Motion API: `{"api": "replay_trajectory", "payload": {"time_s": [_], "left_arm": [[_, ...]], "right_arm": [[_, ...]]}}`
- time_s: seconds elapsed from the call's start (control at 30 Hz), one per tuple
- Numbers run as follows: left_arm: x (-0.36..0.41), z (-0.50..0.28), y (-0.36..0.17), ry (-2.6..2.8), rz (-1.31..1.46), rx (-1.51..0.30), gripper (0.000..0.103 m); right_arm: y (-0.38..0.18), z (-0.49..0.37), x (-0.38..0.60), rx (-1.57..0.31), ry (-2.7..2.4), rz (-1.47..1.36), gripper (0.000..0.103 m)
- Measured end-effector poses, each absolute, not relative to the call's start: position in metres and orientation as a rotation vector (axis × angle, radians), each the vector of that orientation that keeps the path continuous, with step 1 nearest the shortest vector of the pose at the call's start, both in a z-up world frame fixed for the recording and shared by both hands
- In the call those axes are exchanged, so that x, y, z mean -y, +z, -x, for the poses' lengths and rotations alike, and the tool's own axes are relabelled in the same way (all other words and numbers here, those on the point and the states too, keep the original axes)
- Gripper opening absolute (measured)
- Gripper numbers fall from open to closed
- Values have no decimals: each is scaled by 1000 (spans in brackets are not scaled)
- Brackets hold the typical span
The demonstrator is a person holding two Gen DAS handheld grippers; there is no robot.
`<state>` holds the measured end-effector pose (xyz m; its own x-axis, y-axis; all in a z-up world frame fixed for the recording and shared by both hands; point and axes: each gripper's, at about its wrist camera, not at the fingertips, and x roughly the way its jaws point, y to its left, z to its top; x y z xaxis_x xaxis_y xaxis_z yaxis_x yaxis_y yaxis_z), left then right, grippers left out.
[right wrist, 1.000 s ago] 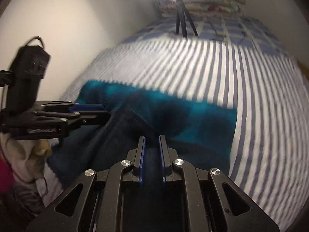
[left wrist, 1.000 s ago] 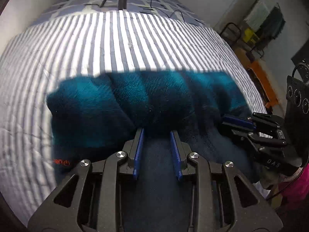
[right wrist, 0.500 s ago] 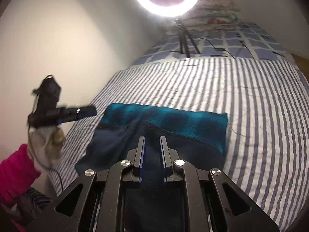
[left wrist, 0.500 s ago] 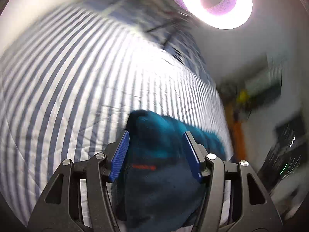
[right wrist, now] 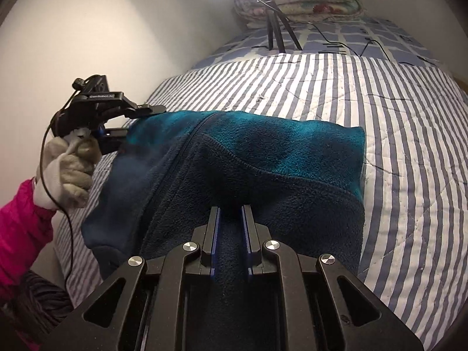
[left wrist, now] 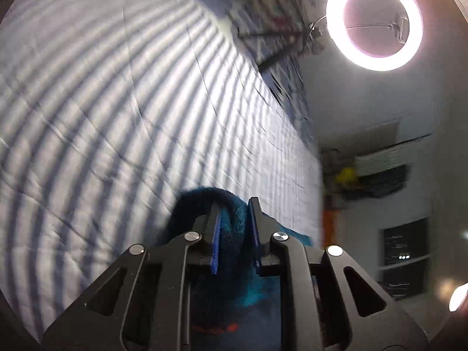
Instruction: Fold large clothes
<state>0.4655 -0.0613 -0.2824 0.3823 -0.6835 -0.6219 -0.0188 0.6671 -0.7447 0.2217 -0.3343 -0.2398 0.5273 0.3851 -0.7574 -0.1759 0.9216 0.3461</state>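
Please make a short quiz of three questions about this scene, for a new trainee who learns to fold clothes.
1. True or false: the teal fleece garment lies on a striped bed cover.
2. The right tool grips: A) the fleece, B) a cable, C) nothing.
3. What stands at the far end of the bed, below the ring light?

Key
1. True.
2. A. Fleece sits pinched between its narrow pads.
3. A small tripod, in front of folded bedding.

Note: the left tool is closing its jaws on the garment's edge.
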Motion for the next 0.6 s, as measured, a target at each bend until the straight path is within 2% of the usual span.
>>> {"api": "replay_trajectory", "payload": {"time_s": [0.13, 0.37, 0.47, 0.6], "left_arm": [[76, -454, -251, -263, 351, -962, 6], [61, -433, -200, -388, 327, -955, 6], [86, -409, -186, -534, 296, -973, 11], [136, -379, -189, -729, 269, -1050, 11]], "right_arm": [[-250, -216, 338, -937, 303, -310, 10], [-207, -207, 355, -931, 353, -329, 11], [-185, -205, 370, -875, 301, -291, 12], [-181, -214, 379, -872, 246, -261, 12]]}}
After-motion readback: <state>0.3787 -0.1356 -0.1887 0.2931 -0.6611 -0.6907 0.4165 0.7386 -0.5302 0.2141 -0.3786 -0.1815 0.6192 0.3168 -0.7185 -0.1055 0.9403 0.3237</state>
